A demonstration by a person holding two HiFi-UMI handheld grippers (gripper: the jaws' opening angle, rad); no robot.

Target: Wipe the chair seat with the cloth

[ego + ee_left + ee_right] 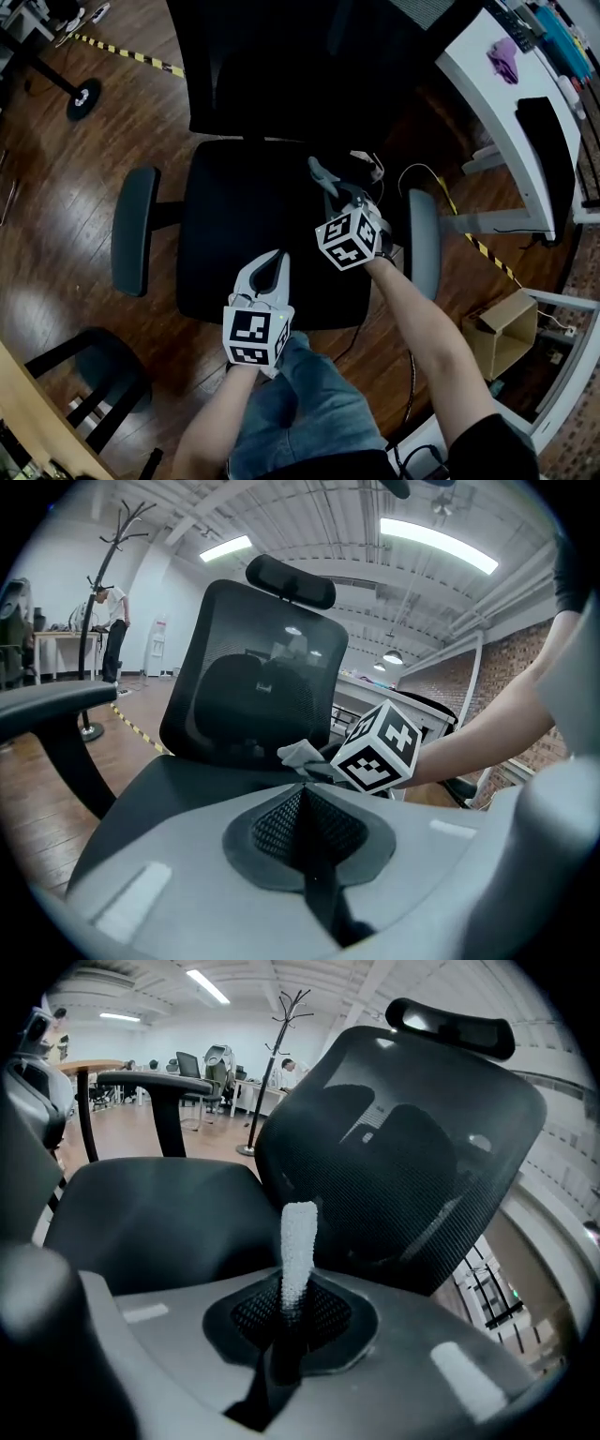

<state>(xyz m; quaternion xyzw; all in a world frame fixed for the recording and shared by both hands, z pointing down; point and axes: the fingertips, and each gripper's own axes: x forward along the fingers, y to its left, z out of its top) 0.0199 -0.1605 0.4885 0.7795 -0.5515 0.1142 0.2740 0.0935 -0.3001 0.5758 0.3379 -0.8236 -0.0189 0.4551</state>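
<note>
Right claw [292,1321] pinches cloth [300,1241] (only edge visible).

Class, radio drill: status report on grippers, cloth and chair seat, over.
Left gripper shut, empty, over chair seat front. Right gripper shut on cloth, above seat. No obstruction seen.

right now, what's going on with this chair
A person leans over a black office chair with tongs in each hand. The right tongs are shut on a pale cloth, held over the right rear part of the chair seat, close to the backrest. The left tongs are shut with nothing in them, hovering near the seat's front edge. Whether the cloth is touching the seat can't be told from here.
</note>
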